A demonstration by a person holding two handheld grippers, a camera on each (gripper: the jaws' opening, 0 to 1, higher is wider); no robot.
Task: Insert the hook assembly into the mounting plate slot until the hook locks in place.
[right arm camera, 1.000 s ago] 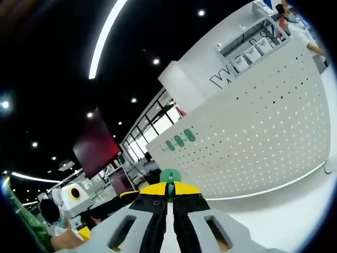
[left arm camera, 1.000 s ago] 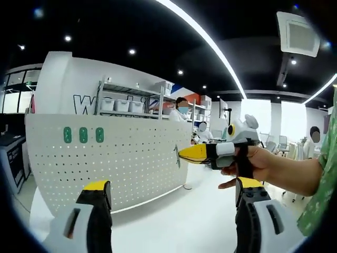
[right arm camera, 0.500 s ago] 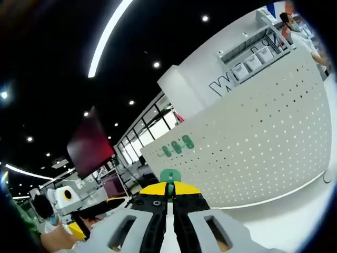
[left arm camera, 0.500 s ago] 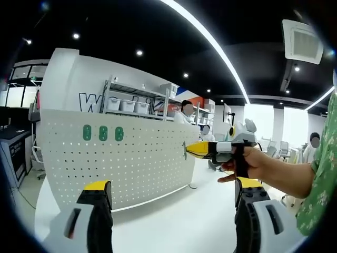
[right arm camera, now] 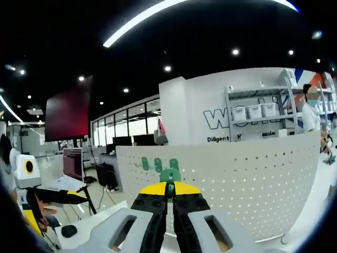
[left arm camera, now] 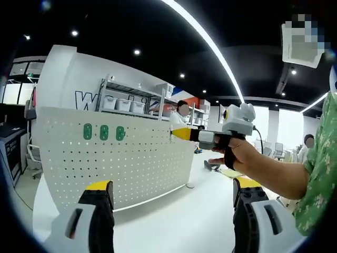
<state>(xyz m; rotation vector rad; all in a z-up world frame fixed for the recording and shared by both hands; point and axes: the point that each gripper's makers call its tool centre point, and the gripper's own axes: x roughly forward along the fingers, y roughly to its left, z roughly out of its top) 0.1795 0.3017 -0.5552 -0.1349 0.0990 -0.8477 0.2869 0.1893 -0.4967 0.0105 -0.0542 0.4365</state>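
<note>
A white perforated mounting plate (left arm camera: 121, 166) stands upright, with three green hooks (left arm camera: 103, 132) seated near its top left. In the left gripper view my left gripper (left arm camera: 172, 192) stands open with nothing between its wide-apart jaws. My right gripper (left arm camera: 178, 134), held by a hand, comes in from the right with its yellow tips near the plate's top edge. In the right gripper view my right gripper (right arm camera: 169, 185) is shut on a green hook assembly (right arm camera: 169, 175), facing the plate (right arm camera: 247, 184) and its seated hooks (right arm camera: 158, 165). The left gripper (right arm camera: 73, 194) shows at the far left.
A shelf with white bins (left arm camera: 124, 104) and a standing person (left arm camera: 181, 113) are behind the plate. A white surface (left arm camera: 179, 221) runs along the plate's base. A dark red screen (right arm camera: 67, 113) and desks lie to the left in the right gripper view.
The right gripper, still holding the green hook, has risen and moved left toward the plate's top edge. It has also rolled level, so the plate now looks upright in its view.
</note>
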